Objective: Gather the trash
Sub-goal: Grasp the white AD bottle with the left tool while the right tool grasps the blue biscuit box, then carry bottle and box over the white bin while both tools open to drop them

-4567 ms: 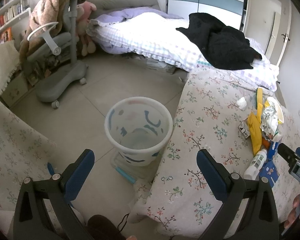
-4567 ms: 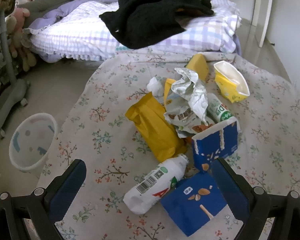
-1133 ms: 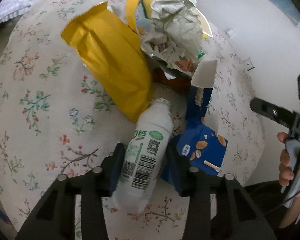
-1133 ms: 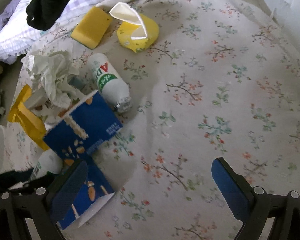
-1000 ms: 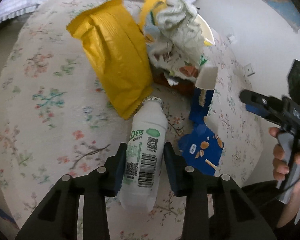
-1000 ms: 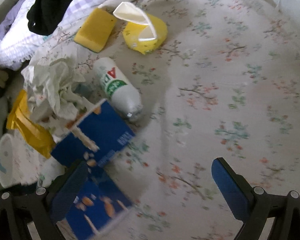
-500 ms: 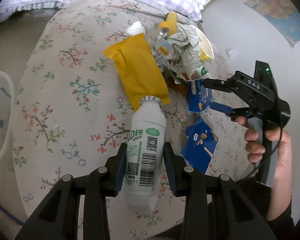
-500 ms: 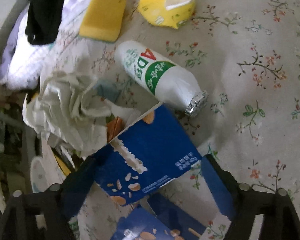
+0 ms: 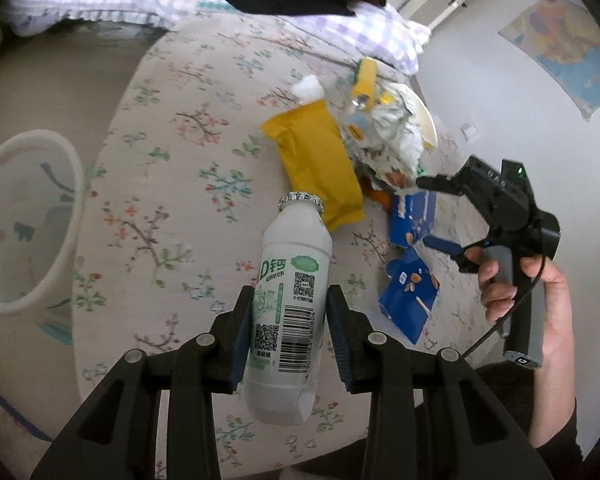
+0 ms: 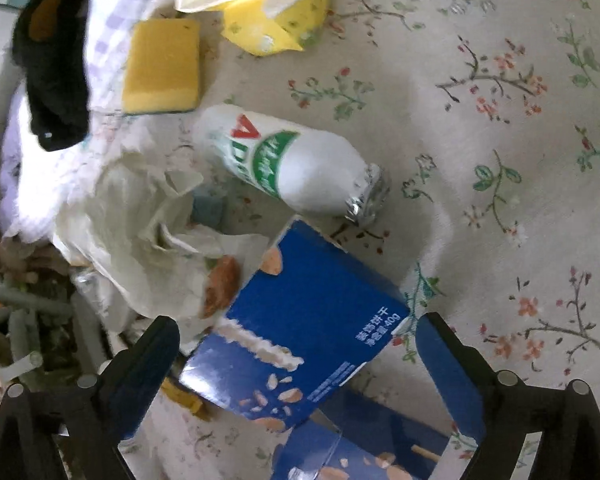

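Hand-held gripper hiding blue box edges

The left gripper, clamped on the white bottle, has lifted it off the surface. The right gripper has descended to straddle the blue carton; its jaws have just been reopening, pads clear of it.

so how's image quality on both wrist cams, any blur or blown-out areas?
Left wrist: held bottle sharp with a readable barcode, tablecloth softly smeared, heavy fisheye bending at the edges. Right wrist: motion blur top left, sponge and crumpled wrapper soft; blue box text legible.
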Demonstrator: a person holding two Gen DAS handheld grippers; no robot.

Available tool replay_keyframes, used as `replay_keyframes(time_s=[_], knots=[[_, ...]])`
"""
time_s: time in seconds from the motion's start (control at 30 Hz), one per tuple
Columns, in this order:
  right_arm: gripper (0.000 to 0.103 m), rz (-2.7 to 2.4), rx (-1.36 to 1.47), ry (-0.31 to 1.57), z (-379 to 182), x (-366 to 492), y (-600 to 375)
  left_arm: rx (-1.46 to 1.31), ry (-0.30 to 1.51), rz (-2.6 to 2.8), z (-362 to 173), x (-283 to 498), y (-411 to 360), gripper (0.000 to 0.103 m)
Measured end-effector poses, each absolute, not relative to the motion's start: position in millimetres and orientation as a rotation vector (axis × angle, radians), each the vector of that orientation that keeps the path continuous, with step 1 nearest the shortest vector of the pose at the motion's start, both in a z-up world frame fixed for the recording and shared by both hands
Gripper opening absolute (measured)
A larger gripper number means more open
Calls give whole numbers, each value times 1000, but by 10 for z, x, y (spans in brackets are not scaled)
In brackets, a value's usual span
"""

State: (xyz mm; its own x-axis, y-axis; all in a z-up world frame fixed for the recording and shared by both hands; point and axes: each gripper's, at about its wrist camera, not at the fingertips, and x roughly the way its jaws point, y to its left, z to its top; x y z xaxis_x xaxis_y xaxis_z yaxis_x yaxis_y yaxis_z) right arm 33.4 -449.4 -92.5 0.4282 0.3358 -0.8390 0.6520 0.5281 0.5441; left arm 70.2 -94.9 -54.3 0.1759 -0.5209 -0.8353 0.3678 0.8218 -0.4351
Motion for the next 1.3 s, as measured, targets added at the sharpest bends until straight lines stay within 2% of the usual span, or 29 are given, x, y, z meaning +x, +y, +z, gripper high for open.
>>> replay_keyframes(time_s=[0.17,0.23,0.3,0.4,0.53,0.9,1.13,1.3], knots=[[97,-315,1002,1180,-982,447,-4389,-165,1224,-600,-504,727,-765,38],[88,-335,979,1180,-973,457,-4365,-175,1219,-585,-490,732,-678,38],[85,-334,980,1171,-956,457,-4358,-189,1212,-570,-473,738,-577,38],[74,-322,991,1159,-906,439,-4346,-213,1198,-544,-427,750,-403,38],[67,-302,938,1142,-740,397,-4272,-248,1171,-486,-327,801,-95,37],[65,-212,795,1056,-239,465,-3753,-324,1101,-281,-195,991,852,37],[65,-48,634,1038,126,920,-2865,-407,1086,-207,-430,1149,1291,37],[65,69,552,1071,7,1323,-2071,-425,1091,-198,-597,1290,1419,37]])
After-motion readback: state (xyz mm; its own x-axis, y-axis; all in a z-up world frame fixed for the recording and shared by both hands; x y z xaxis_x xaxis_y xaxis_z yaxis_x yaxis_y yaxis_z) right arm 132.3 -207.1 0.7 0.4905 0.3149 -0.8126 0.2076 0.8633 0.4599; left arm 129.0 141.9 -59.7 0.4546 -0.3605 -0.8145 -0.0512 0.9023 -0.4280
